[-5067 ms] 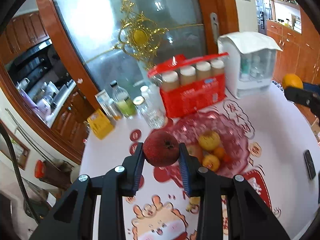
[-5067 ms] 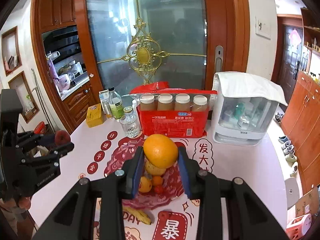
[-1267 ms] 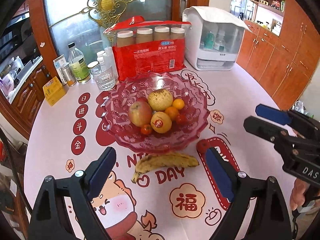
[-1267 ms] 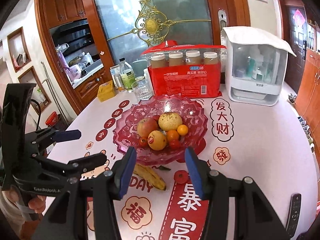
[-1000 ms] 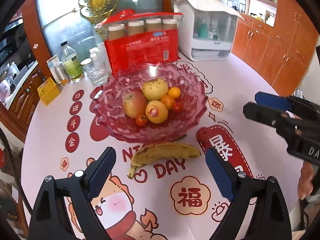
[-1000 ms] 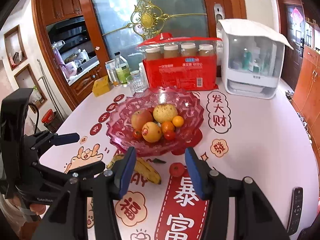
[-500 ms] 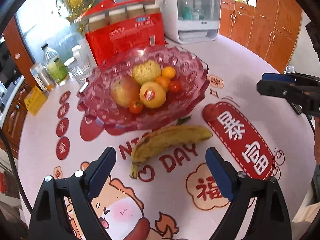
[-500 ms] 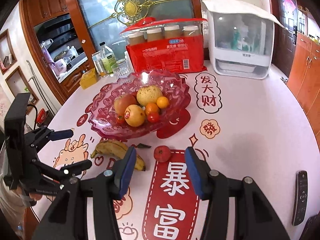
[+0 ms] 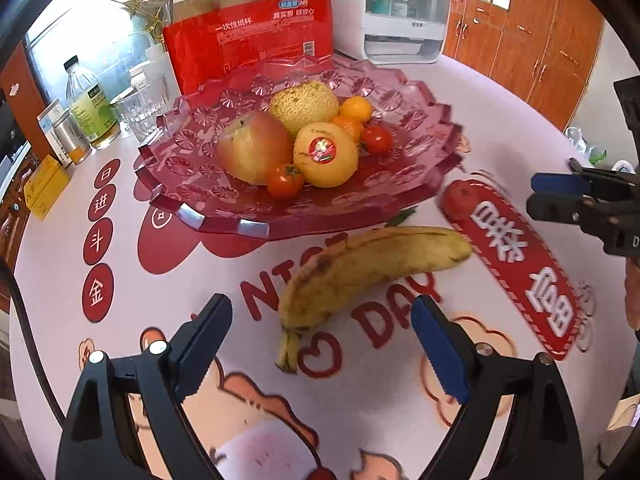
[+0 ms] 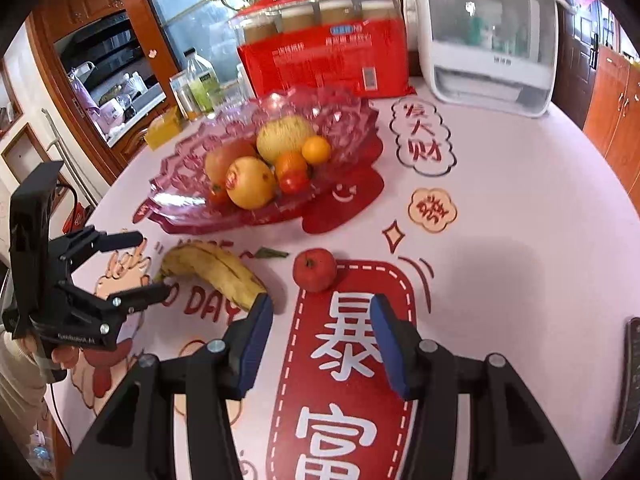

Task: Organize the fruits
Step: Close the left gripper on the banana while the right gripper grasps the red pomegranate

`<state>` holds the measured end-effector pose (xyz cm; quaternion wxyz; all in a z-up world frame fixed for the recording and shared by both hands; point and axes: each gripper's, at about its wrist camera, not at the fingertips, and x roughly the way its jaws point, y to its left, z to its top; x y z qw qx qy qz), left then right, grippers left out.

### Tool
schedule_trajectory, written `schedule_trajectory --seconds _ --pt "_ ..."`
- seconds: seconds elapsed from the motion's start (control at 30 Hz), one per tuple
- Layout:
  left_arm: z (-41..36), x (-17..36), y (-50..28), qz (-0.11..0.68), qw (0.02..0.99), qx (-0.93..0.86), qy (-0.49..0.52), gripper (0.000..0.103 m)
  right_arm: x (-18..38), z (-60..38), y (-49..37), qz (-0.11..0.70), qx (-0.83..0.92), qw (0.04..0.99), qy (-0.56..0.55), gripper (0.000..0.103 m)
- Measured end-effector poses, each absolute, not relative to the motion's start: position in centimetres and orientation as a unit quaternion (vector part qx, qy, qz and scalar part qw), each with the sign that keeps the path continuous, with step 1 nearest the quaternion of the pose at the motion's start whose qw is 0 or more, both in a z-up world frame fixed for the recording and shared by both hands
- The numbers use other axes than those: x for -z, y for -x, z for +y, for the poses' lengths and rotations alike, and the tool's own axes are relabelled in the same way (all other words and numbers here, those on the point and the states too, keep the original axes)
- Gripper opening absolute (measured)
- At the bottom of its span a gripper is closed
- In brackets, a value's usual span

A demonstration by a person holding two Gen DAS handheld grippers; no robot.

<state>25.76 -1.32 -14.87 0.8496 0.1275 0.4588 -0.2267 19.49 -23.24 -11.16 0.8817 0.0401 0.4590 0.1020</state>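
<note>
Left wrist view: both spread, empty tongs, left tongs (image 9: 322,336) and right tongs (image 10: 322,336), now sit lower, nearer banana (image 9: 368,264).

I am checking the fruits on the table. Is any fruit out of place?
Yes. A banana and a small red fruit lie on the tablecloth in front of the pink bowl, while the other fruits sit inside it.

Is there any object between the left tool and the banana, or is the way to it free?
Nothing visible stands in the way. The left tool is open, and the banana lies on the tablecloth just ahead of its fingertips, with only bare cloth between. The pink bowl lies beyond the banana.
</note>
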Motion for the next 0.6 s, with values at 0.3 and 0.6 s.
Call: schedule_trajectory --seconds 0.3,0.6 --pt "-2.1 17.2 -28.0 0.468 0.839 0.243 -0.132 0.09 13.6 -23.2 -21.3 0.463 -0.099 0.88 -0.037 0.051" --pt "-3.8 18.1 -29.1 0.462 0.829 0.276 -0.156 0.09 14.9 -22.2 -23.7 0.462 -0.1 0.88 -0.037 0.051"
